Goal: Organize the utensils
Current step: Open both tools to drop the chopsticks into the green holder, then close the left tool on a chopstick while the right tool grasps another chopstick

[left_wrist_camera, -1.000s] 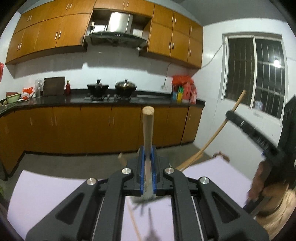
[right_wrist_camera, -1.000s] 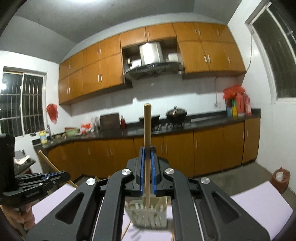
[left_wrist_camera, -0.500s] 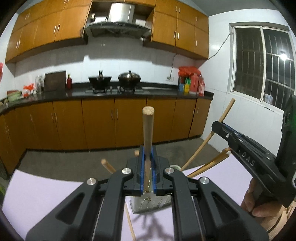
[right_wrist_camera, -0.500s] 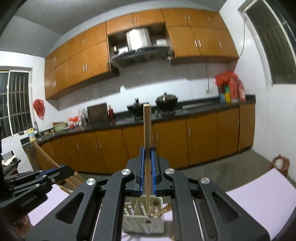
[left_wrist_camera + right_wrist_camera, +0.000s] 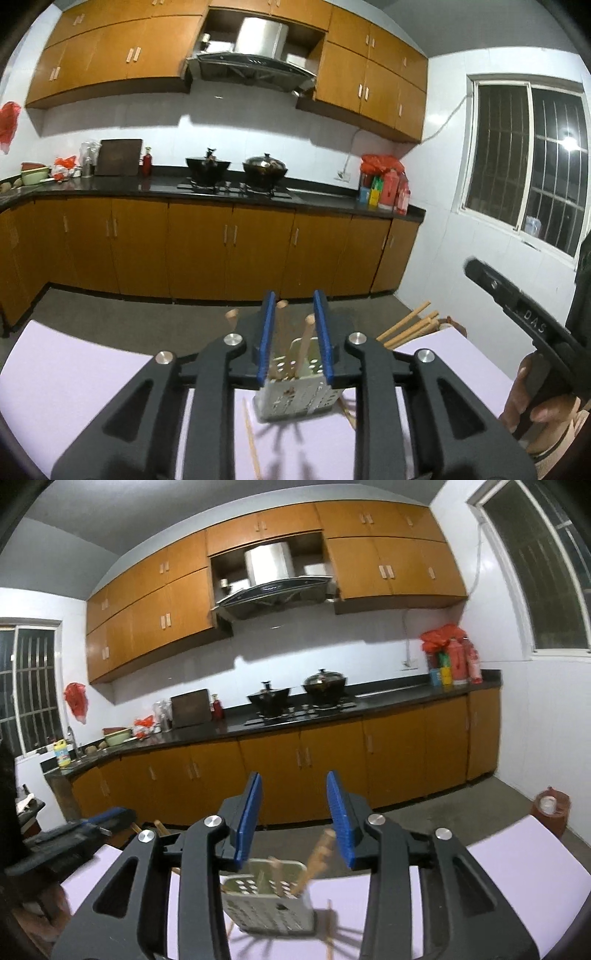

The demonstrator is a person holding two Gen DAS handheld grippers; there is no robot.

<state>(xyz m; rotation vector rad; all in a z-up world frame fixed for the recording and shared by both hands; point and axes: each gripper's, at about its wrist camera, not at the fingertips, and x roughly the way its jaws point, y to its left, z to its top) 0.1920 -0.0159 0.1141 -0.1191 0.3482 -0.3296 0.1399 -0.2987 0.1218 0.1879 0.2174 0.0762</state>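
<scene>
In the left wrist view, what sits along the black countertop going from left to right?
Green bowl → dark cutting board → red bottle → black wok → lidded pot → colourful bottles under a red bag.

One holder (two pots).

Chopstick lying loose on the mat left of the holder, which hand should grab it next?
Probably left. The left gripper is open and empty, and the chopstick lies just below its jaws, beside the holder. The right gripper sits further right.
</scene>
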